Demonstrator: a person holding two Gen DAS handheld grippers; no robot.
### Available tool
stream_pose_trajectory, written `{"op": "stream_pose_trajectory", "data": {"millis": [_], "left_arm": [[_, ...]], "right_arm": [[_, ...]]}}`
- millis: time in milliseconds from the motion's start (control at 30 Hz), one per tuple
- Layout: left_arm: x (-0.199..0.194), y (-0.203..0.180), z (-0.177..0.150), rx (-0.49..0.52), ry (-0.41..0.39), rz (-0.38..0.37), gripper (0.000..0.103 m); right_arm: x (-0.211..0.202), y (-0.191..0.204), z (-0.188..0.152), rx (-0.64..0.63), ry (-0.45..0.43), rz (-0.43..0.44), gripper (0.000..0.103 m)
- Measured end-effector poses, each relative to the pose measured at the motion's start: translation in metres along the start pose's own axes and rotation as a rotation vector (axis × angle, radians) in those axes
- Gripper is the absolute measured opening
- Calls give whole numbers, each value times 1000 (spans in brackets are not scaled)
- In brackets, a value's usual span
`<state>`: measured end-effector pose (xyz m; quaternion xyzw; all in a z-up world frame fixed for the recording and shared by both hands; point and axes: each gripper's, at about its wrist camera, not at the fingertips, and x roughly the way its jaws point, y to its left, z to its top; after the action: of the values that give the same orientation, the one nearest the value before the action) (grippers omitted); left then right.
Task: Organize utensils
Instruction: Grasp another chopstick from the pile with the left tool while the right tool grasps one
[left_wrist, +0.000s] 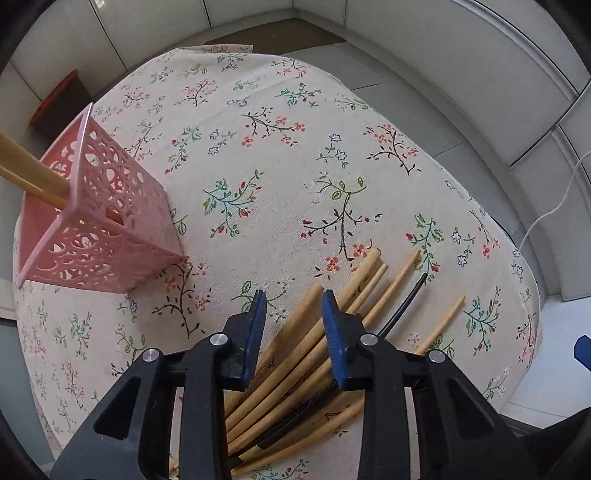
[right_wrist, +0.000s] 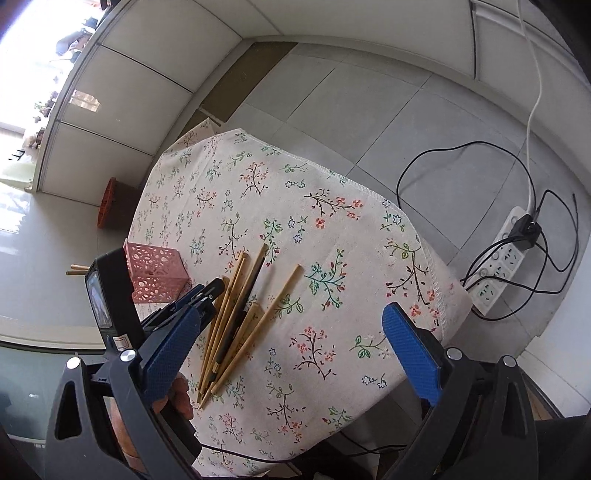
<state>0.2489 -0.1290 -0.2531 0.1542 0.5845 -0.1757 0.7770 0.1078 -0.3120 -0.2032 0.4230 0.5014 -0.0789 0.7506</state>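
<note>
The left wrist view looks down close over the chopsticks (left_wrist: 317, 354) on the table (left_wrist: 280, 155), while the right wrist view, higher and farther back, shares them.

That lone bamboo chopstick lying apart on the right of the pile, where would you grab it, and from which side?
Probably at mid-length of the lone chopstick, coming straight down from above with the gripper fingers either side of its thin width. It lies flat on the tablecloth, clear of the pile there.
</note>
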Motion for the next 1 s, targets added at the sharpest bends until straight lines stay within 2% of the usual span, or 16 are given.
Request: {"op": "stream_pose_trajectory", "data": {"millis": [200,367,533,733,767,867,1000], "left_arm": [[14,12,3,-19,22,-6,27],[16,19,4,0,-6,-16,17],[-3,19,-12,79,-110,22,12],[-88,32,-37,94,-289,1,9],[-104,34,-43,92,-323,-3,9],[-143,40,-61,64,-412,-28,9],[-173,43,-80,46,-500,-38,8]], "right_arm": [[7,-1,0,4,14,-31,96],[26,-2,0,24,49,-84,96],[49,8,-1,47,47,-121,96],[72,36,-3,2,-19,-199,93],[78,42,-3,-12,-23,-218,91],[96,56,-5,-58,-28,-308,74],[119,64,-9,-81,-20,-386,42]]}}
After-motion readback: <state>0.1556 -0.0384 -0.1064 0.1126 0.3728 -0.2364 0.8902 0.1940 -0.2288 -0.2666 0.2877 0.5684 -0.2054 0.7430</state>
